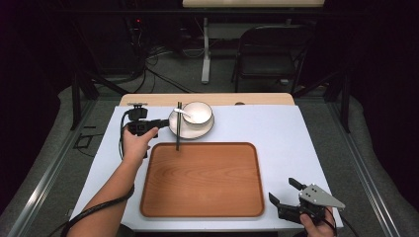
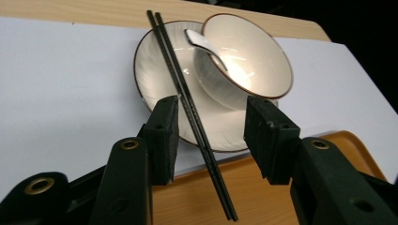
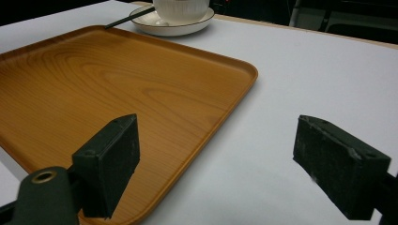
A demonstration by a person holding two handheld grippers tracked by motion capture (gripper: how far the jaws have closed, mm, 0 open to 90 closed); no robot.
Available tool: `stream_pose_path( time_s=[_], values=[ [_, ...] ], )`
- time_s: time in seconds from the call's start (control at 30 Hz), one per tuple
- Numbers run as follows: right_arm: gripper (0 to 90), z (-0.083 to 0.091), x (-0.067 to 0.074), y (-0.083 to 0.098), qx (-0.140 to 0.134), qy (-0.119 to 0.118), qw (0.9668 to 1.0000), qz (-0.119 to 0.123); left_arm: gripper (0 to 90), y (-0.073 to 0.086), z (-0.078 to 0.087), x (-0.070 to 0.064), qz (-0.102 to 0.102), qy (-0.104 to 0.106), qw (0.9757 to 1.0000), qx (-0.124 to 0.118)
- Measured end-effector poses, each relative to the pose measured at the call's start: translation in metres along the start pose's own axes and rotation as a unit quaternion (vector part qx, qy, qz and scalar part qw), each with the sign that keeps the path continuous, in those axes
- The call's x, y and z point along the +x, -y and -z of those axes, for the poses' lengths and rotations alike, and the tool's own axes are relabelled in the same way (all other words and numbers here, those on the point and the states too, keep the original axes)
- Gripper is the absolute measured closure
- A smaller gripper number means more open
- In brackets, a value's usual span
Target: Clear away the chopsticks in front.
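No brand, label or writing can be read on anything here.

At the far left, the person's left forearm reaches forward and up across the white counter (image 1: 276, 133), the left hand (image 1: 134, 144) wrapped around the left gripper (image 1: 165, 122), which points sideways to the right, level with the counter. Its jaws stand released, apart, and in the left gripper view the pair of black chopsticks (image 2: 192, 112) runs up between them without either pad plainly touching; the left pad (image 2: 164, 136) sits just beside the sticks. The chopsticks lie across the left rim of a white plate (image 1: 179, 129) just ahead of that gripper, their near ends resting over the far edge of the wooden tray (image 1: 202, 180). On the plate stands a white bowl (image 1: 198, 112) with a thin dark rim, and a white spoon (image 1: 182, 113) leans in it, its handle toward the gripper.

The tray lies flat in the middle of the counter, nearer the person than the plate.

At the right, the right hand (image 1: 316, 226) holds the right gripper (image 1: 284, 191) low at the counter's near corner, just right of the tray, angled toward the far left. Its jaws are wide apart, gripping nothing, the tray's corner ahead of the left jaw.
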State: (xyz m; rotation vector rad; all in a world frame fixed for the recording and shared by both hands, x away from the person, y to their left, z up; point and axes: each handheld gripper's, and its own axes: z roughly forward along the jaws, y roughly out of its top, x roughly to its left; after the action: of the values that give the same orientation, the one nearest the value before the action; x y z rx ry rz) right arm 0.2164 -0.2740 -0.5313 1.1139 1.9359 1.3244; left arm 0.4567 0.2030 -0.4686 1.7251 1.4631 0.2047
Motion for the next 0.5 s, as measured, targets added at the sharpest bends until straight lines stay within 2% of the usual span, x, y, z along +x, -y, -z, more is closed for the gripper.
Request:
stream_pose_path(
  time_s=[0.23,0.5],
  values=[
    [14.4,0.0,-0.001,0.0,0.001,0.0,1.0,-0.002,59.2,-0.008,-0.019,0.004,0.007,-0.025,0.9995,0.02],
    [14.4,0.0,-0.001,0.0,0.0,-0.001,1.0,-0.002,64.9,-0.016,-0.042,-0.001,0.004,-0.045,0.9981,0.042]
  ],
)
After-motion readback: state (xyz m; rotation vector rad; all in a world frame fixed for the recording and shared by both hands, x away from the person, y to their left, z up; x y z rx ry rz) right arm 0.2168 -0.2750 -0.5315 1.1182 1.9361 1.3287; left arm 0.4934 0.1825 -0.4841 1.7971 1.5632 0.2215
